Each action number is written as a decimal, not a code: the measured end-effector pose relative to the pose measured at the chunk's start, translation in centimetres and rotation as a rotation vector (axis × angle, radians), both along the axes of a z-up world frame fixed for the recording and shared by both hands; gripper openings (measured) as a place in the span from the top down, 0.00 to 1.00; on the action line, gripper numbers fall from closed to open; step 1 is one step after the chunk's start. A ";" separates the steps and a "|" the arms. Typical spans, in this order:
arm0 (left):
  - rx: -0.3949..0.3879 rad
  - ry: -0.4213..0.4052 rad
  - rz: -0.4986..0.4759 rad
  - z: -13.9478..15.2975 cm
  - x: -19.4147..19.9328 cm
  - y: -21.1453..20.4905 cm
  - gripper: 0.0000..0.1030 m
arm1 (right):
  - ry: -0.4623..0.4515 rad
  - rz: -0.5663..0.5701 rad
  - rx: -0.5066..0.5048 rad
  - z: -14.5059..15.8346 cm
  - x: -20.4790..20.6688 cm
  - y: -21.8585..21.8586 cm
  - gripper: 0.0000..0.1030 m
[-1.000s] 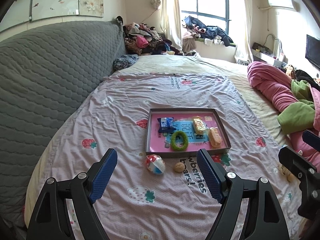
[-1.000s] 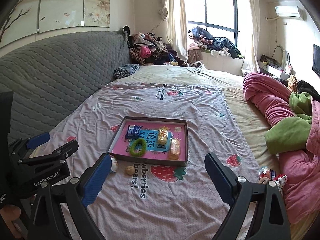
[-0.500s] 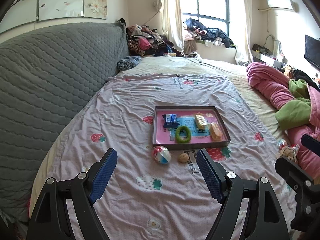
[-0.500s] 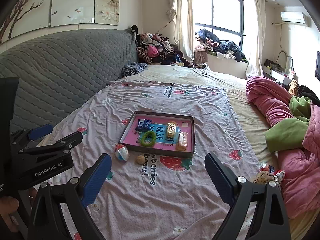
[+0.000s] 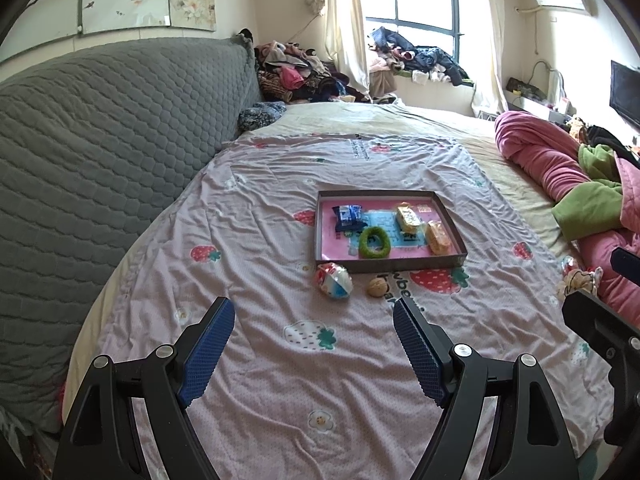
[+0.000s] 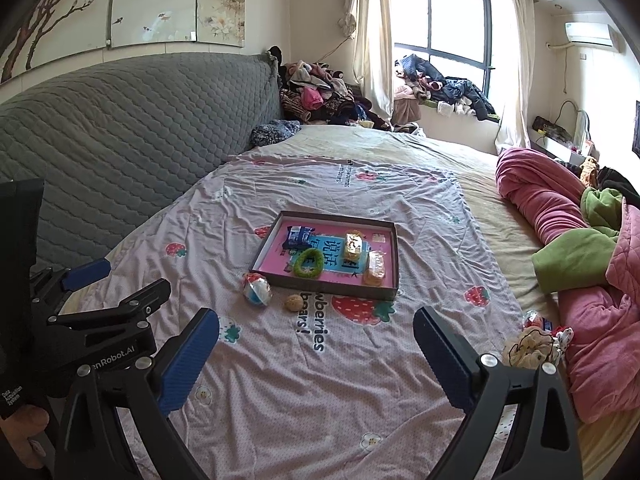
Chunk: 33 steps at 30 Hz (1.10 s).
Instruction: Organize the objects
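A shallow pink-bottomed tray (image 5: 325, 257) (image 6: 262, 257) lies on the strawberry bedsheet. In it are a blue packet (image 5: 349, 217) (image 6: 298, 237), a green ring (image 5: 374, 242) (image 6: 308, 263) and two yellow wrapped snacks (image 5: 408, 217) (image 5: 438, 237) (image 6: 353, 245) (image 6: 375, 268). In front of the tray lie a red, white and blue ball (image 5: 333, 280) (image 6: 257, 288) and a walnut (image 5: 377, 287) (image 6: 294, 303). My left gripper (image 5: 314, 332) is open and empty, well short of them. My right gripper (image 6: 316, 340) is open and empty too.
A grey quilted headboard (image 5: 100, 152) runs along the left. Pink and green blankets (image 6: 576, 248) are piled at the right, with small toys (image 6: 532, 344) beside them on the sheet. Clothes heap up at the bed's far end under the window.
Both grippers have drawn back and up from the tray, so the tray and loose objects look smaller and farther. Both stayed open. Nothing on the bed moved.
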<state>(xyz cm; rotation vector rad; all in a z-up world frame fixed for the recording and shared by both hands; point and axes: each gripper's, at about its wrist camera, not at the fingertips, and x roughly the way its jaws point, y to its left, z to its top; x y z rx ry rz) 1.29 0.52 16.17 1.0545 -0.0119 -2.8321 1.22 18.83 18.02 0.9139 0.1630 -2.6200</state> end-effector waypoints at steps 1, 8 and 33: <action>0.002 0.000 0.002 -0.1 0.1 -0.1 0.20 | 0.000 0.001 0.001 -0.1 0.1 -0.1 0.04; 0.002 -0.015 0.009 -1.2 0.4 -0.6 0.20 | -0.025 0.011 0.006 -1.3 0.3 -0.4 0.01; 0.016 -0.182 0.007 -11.1 -6.5 -1.4 0.20 | -0.172 0.032 0.077 -10.6 -5.8 -2.9 0.01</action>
